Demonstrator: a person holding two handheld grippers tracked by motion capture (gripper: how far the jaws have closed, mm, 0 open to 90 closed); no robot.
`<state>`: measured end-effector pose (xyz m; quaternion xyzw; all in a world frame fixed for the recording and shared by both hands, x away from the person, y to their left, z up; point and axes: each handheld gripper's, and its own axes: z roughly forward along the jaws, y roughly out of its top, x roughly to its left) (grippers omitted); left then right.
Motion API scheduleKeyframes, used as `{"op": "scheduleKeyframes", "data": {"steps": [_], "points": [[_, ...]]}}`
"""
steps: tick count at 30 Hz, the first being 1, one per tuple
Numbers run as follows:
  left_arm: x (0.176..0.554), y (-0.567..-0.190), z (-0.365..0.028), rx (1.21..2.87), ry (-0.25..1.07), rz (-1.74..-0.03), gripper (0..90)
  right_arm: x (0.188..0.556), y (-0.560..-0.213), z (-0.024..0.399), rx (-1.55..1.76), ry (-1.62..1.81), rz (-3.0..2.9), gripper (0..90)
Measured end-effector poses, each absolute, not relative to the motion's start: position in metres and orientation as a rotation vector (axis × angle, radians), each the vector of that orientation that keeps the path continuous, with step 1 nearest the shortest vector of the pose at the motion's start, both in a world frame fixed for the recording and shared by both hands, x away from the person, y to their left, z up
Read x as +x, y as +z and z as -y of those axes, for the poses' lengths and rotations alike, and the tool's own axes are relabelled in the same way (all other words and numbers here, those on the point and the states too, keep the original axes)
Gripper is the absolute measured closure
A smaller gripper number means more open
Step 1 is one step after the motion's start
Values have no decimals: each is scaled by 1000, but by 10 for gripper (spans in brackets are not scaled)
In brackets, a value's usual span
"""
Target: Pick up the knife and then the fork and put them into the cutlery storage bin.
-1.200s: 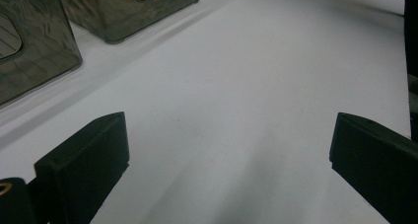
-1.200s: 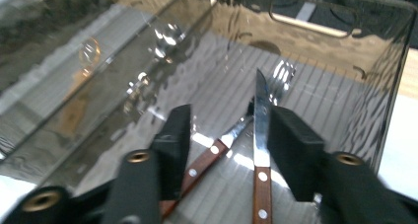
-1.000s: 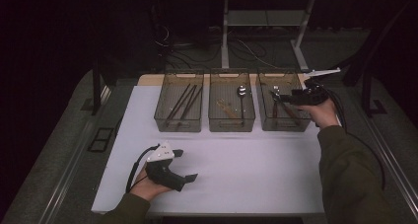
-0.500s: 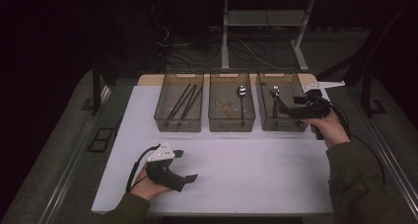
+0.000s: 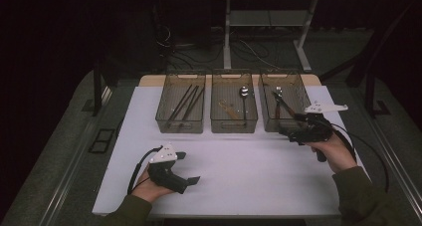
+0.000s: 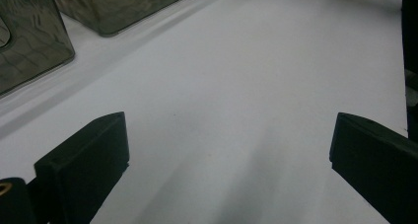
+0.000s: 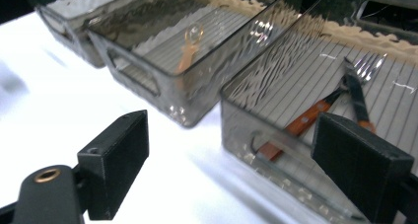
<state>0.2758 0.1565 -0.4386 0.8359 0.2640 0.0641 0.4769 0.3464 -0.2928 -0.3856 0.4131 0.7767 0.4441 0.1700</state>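
Since the earlier frame the right tool [image 5: 291, 128] has drawn back from above the right bin [image 5: 283, 128] towards the person, and now sits low just in front of that bin's near wall; its jaws have just been opening and stand wide with nothing between them, as the right gripper view confirms. The knife [image 7: 300, 127] with its wooden handle lies inside the right bin, crossed by a fork [image 7: 362, 81], both flat on the ribbed floor, so the sorting of cutlery by kind looks to be the reason for the three bins set side by side at the far edge of the worktop [image 5: 239, 171]. The middle bin [image 5: 234, 124] holds a spoon [image 5: 244, 94] and a small pale utensil, and the left bin [image 5: 180, 124] holds dark sticks that look like chopsticks. The right hand [image 5: 334, 151] grips its tool from behind, forearm angled in from the lower right, jaws pointing left and forward towards the bins. The left tool [image 5: 190, 167] rests near the worktop's front edge, well apart from the bins, jaws wide and empty over bare white surface in the left gripper view, the left hand [image 5: 147, 186] cupping it from below as if parked.
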Motion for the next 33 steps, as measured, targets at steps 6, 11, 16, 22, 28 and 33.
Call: {"op": "scheduleKeyframes", "data": {"steps": [6,11,16,22,28,33], "points": [[276,-439,-156,2044,155,-642,4,327,-398,290,1168,1275,-2212,146],[276,-439,-156,2045,153,-639,4,311,-411,289,1161,1287,-2213,146],[276,-439,-156,2050,152,-634,4,295,-421,291,1158,1301,-2208,145],[276,-439,-155,2051,151,-634,4,279,-432,289,1160,1306,-2223,145],[275,-439,-155,2049,153,-635,4,272,-439,289,1156,1279,-2254,145],[276,-439,-155,2052,156,-632,4,271,-443,291,1152,1263,-2277,145]]}}
